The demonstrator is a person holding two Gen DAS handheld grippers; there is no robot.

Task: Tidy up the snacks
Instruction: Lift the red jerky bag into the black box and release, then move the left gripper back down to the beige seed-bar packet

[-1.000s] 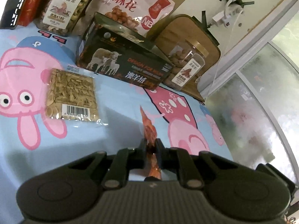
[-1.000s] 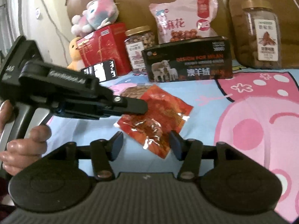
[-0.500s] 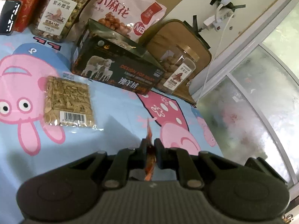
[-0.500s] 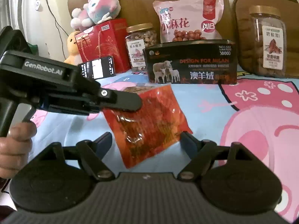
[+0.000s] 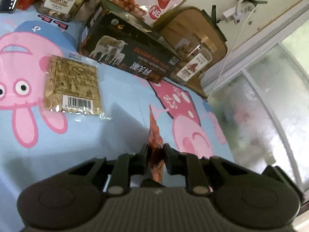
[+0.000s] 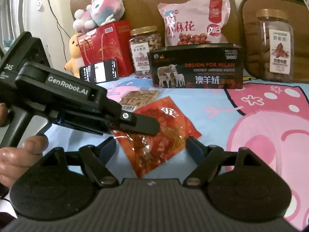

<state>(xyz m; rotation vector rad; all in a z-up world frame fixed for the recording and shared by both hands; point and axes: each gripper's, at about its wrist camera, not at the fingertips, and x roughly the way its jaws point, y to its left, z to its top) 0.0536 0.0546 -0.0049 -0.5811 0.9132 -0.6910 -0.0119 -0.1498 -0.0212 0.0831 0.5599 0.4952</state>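
My left gripper (image 5: 155,150) is shut on a red snack packet (image 5: 154,133), seen edge-on in the left wrist view. In the right wrist view the left gripper (image 6: 146,124) holds the red packet (image 6: 164,135) above the cloth, between my right gripper's open jaws. My right gripper (image 6: 152,145) is open and does not touch the packet. A clear seed-brittle packet (image 5: 72,86) lies flat on the cloth to the left; it also shows in the right wrist view (image 6: 139,97).
At the back stand a black box with sheep (image 6: 197,67), a pink snack bag (image 6: 193,21), a nut jar (image 6: 144,48), a second jar (image 6: 276,44), a red gift bag (image 6: 108,46), a phone (image 6: 98,73) and plush toys (image 6: 100,9). A glass door (image 5: 270,106) is at the right.
The left gripper has lifted the red packet off the cloth and brought it nearer the right gripper. The right gripper's jaws have opened wider.
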